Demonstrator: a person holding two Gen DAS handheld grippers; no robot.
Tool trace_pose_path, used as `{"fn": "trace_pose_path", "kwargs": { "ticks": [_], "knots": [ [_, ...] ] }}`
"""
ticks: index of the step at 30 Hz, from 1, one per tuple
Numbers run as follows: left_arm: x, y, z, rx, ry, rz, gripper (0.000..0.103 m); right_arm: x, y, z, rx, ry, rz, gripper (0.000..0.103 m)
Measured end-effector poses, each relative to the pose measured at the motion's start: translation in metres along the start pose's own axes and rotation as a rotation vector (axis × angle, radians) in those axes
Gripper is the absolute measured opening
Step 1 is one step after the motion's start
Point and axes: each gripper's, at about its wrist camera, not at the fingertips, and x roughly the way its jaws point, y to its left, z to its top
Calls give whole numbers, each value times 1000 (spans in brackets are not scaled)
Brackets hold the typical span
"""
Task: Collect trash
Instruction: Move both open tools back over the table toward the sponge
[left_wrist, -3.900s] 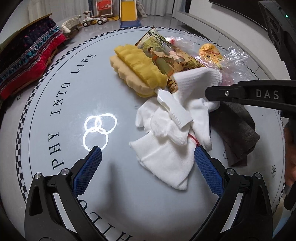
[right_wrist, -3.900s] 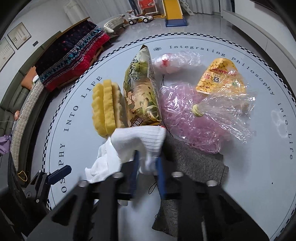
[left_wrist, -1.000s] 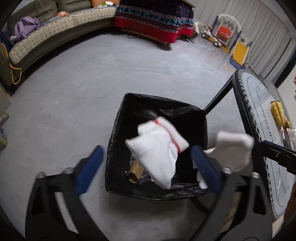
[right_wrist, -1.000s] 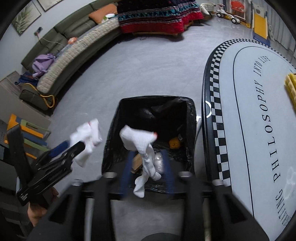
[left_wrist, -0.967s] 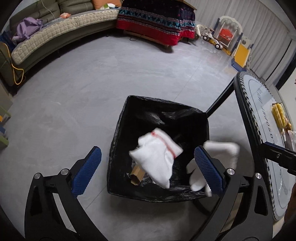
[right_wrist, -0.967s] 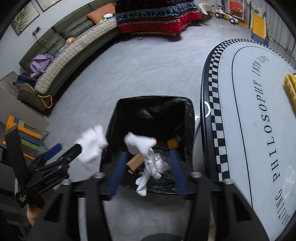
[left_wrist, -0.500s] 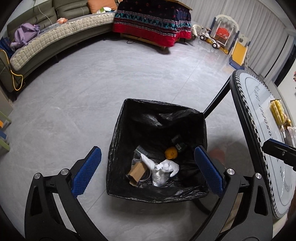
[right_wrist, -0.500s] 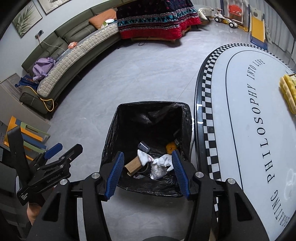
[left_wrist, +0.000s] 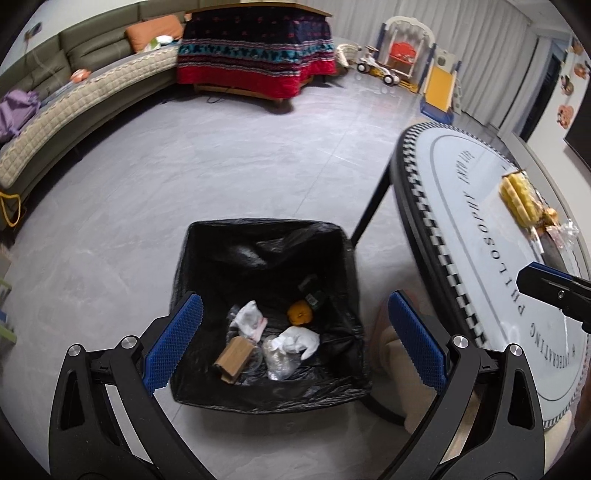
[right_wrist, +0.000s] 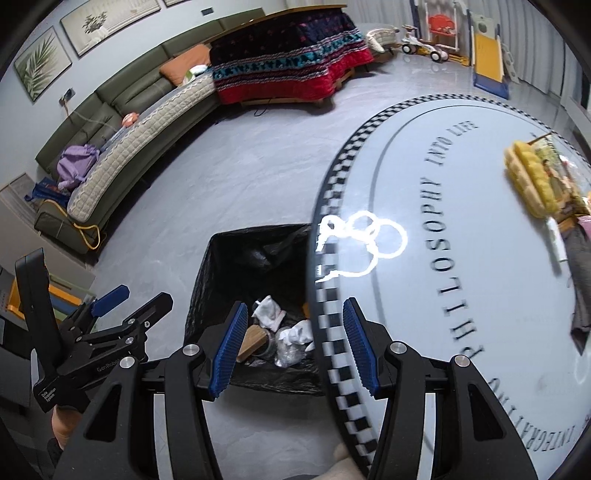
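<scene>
Both white socks (left_wrist: 297, 339) lie down in the black-lined trash bin (left_wrist: 266, 400), left tongs (left_wrist: 291, 341) released wide, right tongs (right_wrist: 291, 349) released too, empty, by the bench (right_wrist: 461, 266) edge

A home living room with a play corner; a long green sofa (right_wrist: 110, 122) with cushions curves along the wall at upper left of the frame; framed plant prints (right_wrist: 40, 62) hang above it; a low table under a red patterned blanket (left_wrist: 255, 55) stands at top centre; a toy slide (left_wrist: 439, 85) and ride-on car (left_wrist: 376, 68) sit at upper right.
</scene>
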Motion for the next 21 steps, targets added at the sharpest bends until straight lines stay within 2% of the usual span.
{"fn": "trace_pose_path", "kwargs": {
  "ticks": [11,21],
  "knots": [
    [3,-104,27,124,8,-87,97,-35,-82,12,109,-64,-40,55],
    [22,-189,47,189,38,-169,97,-54,-159,26,213,-96,-84,55]
  ]
}}
